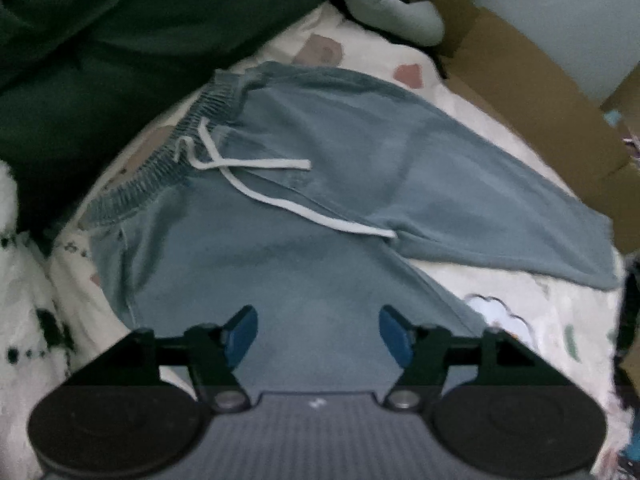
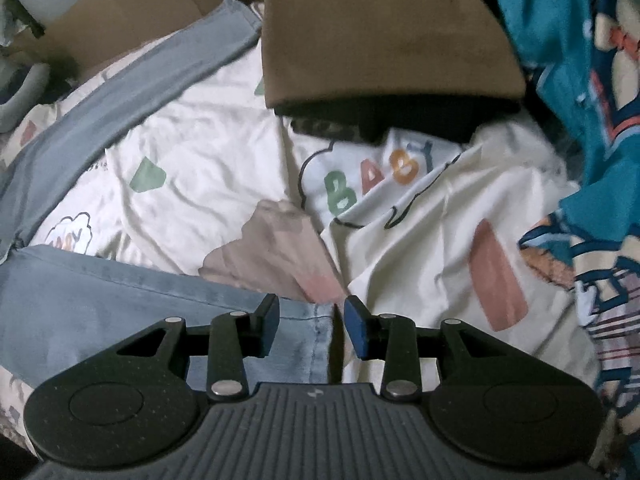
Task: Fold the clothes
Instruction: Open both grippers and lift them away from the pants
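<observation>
your left gripper point(image 1: 319, 330) hangs over the trousers point(image 1: 304, 208) with its jaws wide apart and nothing between the blue pads point(image 1: 394, 334) (only cloth lying flat below them). just past the pads you have the seat of the trousers, spread smooth on the sheet point(image 1: 532, 320). farther on, the white drawstring point(image 1: 280, 184) trails in two strands across the front, and the gathered waistband point(image 1: 176, 152) runs off to the left. one leg reaches away to the right, its hem near the cardboard point(image 1: 532, 92) at the sheet's edge. beyond the waistband lies a dark green cloth point(image 1: 100, 60), and at the top a grey stuffed shape point(image 1: 384, 8).

your right gripper point(image 2: 311, 322) stands about half open, and holds nothing. the hem point(image 2: 320, 332) of the near leg lies on the sheet beneath the gap between the pads; the pads do not press it, and it is blurred there, so you cannot tell how near they come. the leg runs off to the left under the left finger point(image 2: 269, 322). past the pads you see the cream sheet, printed with coloured patches and the word baby point(image 2: 380, 178). the other leg point(image 2: 132, 84) crosses the upper left, well apart from the near one. farther still sits a folded brown cloth point(image 2: 384, 36) on a dark layer, with a teal patterned cloth point(image 2: 580, 60) to its right.
</observation>
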A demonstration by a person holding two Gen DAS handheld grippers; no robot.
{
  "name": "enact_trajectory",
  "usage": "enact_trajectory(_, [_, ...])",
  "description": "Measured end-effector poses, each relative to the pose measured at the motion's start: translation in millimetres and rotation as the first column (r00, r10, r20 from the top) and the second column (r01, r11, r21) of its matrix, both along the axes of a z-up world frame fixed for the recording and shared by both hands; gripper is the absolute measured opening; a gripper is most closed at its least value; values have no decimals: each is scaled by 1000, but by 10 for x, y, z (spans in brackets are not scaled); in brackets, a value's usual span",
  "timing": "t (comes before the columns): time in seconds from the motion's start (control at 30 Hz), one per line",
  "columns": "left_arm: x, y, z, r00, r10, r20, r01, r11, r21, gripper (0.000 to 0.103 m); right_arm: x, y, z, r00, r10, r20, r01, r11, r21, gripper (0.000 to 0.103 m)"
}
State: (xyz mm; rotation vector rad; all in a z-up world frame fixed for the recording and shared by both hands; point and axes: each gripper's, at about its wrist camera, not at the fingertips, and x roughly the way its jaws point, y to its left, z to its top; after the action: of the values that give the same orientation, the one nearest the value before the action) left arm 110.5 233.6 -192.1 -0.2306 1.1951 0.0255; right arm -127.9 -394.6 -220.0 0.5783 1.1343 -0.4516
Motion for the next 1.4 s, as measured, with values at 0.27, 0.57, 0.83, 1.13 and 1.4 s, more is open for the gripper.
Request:
enact_trajectory(0.27, [-243, 92, 282, 1000, 9, -2, -9, 998, -66, 83, -83, 78, 377, 999, 27, 29, -27, 999, -21, 43])
enact_trajectory(0.57, [-543, 183, 627, 999, 22, 44, -18, 996, -91, 85, -139, 174, 837, 993, 80, 85, -73, 994, -80, 43])
enact_trajectory(0.83, [-657, 415, 786, 994, 72, 81, -65, 995, -79, 86, -221, 245, 1117, 983, 122, 134, -108, 988, -109, 43])
enact_trajectory(1.13, [-467, 687, 465, 984, 141, 105, -137, 990, -39, 85, -286, 395, 889, 981, 131, 145, -118, 988, -98, 43])
enact_trajectory(1.4, [-308, 758, 64, 982, 154, 106, -151, 988, -39, 82, 0, 581, 573, 982, 173, 80, -167, 983, -82, 43])
